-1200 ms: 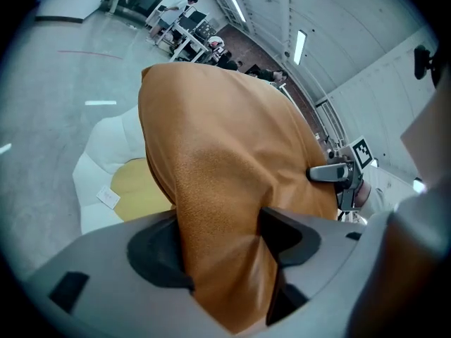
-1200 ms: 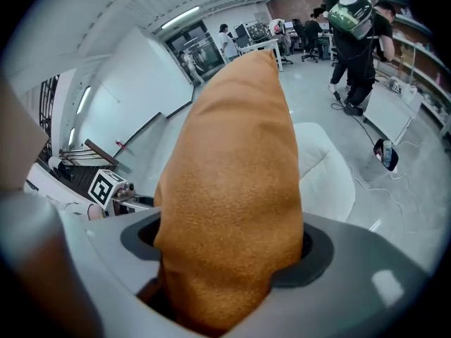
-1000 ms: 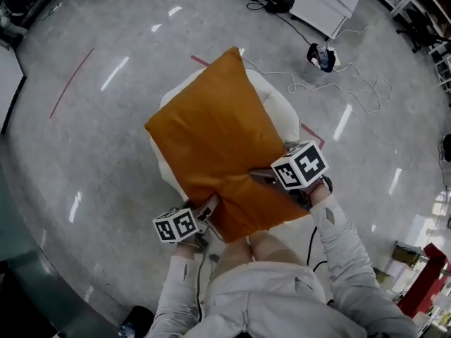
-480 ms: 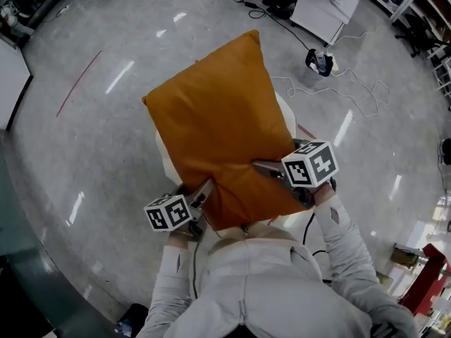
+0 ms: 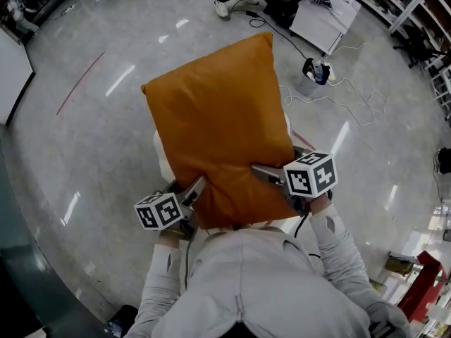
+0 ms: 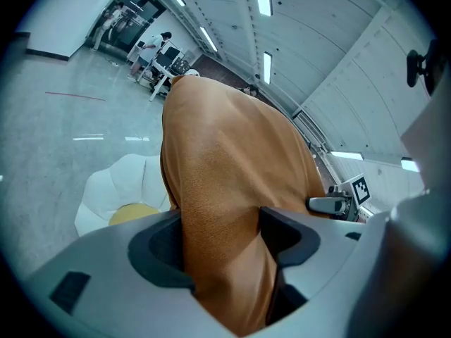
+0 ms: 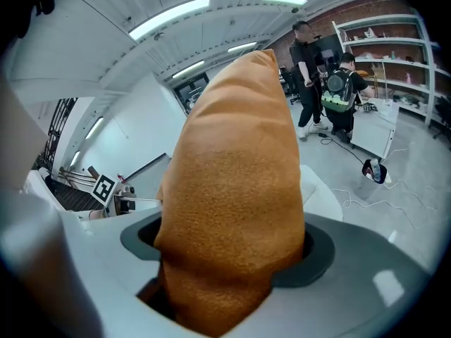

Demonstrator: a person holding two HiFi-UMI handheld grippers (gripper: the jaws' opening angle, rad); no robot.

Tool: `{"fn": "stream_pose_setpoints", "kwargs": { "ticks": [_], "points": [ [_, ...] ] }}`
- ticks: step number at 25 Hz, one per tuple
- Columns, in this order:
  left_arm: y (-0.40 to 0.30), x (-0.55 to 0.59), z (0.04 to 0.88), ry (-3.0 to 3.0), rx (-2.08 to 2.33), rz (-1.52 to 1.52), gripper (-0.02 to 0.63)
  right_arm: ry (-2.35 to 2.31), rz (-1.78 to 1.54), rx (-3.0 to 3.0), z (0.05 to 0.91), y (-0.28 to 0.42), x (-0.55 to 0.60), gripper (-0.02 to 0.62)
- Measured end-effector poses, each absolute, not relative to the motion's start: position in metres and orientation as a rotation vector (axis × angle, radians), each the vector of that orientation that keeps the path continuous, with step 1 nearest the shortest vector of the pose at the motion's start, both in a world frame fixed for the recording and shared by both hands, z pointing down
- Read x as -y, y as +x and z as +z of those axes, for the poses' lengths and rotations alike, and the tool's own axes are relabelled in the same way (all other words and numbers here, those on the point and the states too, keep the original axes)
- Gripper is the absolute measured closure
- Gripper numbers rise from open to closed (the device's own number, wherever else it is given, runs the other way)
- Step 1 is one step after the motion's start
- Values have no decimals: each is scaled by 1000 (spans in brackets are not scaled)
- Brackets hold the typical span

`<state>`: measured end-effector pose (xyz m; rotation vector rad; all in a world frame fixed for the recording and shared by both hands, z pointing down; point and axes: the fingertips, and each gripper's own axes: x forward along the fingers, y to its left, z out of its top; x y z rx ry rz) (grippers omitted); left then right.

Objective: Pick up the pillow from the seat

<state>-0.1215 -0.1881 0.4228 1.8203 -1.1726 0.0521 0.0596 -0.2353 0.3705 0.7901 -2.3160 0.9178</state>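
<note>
An orange pillow (image 5: 218, 129) hangs in the air above a white flower-shaped seat (image 5: 163, 162), tilted with its far end raised. My left gripper (image 5: 195, 189) is shut on the pillow's near left edge, and the fabric (image 6: 222, 210) bulges between its jaws. My right gripper (image 5: 264, 171) is shut on the near right edge; the orange pillow (image 7: 236, 189) fills the gap between its jaws. The seat (image 6: 116, 189) shows below the pillow in the left gripper view, with a yellow centre (image 6: 134, 213). Most of the seat is hidden under the pillow in the head view.
A white cable (image 5: 352, 101) trails over the grey floor beyond the seat, near a small bin (image 5: 315, 69). A white table (image 5: 324, 9) and people (image 7: 310, 79) stand at the far right. Shelving (image 7: 394, 48) lines the right wall.
Both grippers have risen with the pillow, lifting it clear of the seat. Its far end has tipped higher, and it covers more of the seat in the head view.
</note>
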Motion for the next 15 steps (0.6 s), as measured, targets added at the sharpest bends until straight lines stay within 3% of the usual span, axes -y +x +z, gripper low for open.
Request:
{"fn": "stream_pose_setpoints", "kwargs": {
  "ticks": [15],
  "points": [
    [-121, 184, 406, 1849, 1202, 23, 305, 806, 902, 2364, 358, 64, 227, 201]
  ]
}}
